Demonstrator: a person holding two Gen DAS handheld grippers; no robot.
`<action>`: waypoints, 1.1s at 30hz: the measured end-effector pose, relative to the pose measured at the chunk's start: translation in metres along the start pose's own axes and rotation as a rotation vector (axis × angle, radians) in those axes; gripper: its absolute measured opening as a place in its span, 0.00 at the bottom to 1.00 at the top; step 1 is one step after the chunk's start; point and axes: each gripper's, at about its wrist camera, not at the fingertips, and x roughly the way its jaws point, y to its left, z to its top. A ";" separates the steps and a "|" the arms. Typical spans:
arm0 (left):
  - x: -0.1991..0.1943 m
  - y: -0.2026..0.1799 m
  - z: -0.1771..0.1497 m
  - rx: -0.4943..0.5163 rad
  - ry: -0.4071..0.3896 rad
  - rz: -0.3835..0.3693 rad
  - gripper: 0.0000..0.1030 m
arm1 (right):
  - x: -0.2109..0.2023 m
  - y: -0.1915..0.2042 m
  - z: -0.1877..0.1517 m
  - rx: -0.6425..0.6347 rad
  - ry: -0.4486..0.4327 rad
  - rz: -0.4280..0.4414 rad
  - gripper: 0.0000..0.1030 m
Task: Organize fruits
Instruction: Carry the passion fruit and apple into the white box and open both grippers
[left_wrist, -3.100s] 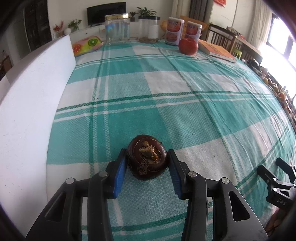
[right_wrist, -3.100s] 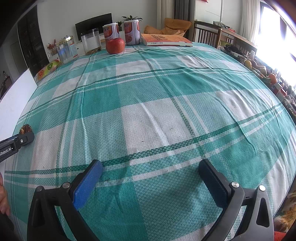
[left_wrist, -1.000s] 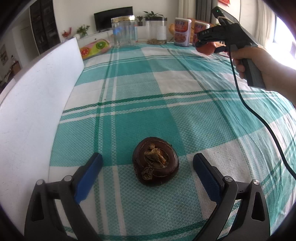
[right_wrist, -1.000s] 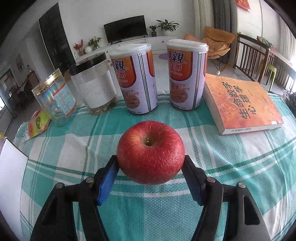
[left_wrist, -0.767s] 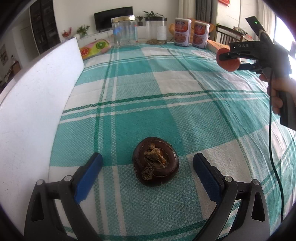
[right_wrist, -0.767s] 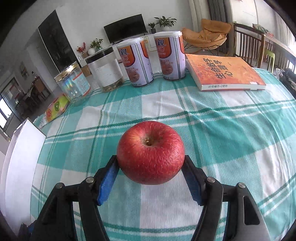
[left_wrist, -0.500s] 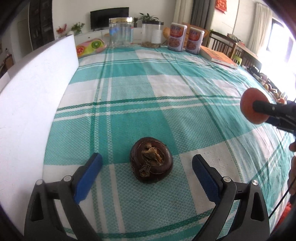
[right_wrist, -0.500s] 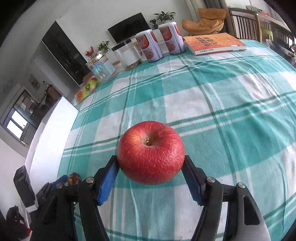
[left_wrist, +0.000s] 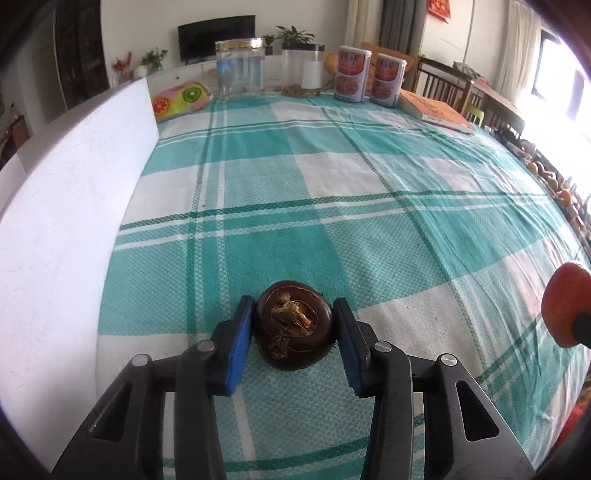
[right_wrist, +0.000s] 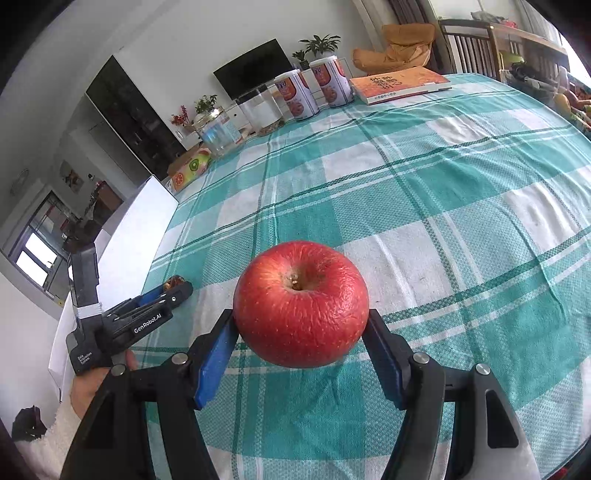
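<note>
The red apple (right_wrist: 301, 304), skin wrinkled, sits clamped in the right gripper (right_wrist: 300, 341), stem dimple tipped toward 12 o'clock. The left gripper (left_wrist: 294, 332) clamps a dark brown, flattish round fruit (left_wrist: 293, 328), withered calyx facing up.

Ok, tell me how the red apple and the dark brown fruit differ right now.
The apple is bright red with finely wrinkled skin; the brown fruit is dark and glossy, with a dried tan knot on top. The apple looks rounder and bulkier between its tongs, the brown fruit squatter. The apple appears held above the tablecloth, while the brown fruit seems to sit on it. Shared: each is clamped between blue-padded tongs, right gripper and left gripper.
</note>
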 end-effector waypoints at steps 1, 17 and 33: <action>-0.011 0.003 -0.001 -0.043 0.015 -0.058 0.43 | -0.003 0.003 0.000 -0.001 0.001 0.005 0.66; -0.175 0.193 0.017 -0.209 -0.031 0.064 0.43 | 0.050 0.309 0.002 -0.540 0.216 0.406 0.66; -0.129 0.283 -0.013 -0.373 0.101 0.321 0.73 | 0.179 0.441 -0.064 -0.968 0.522 0.130 0.68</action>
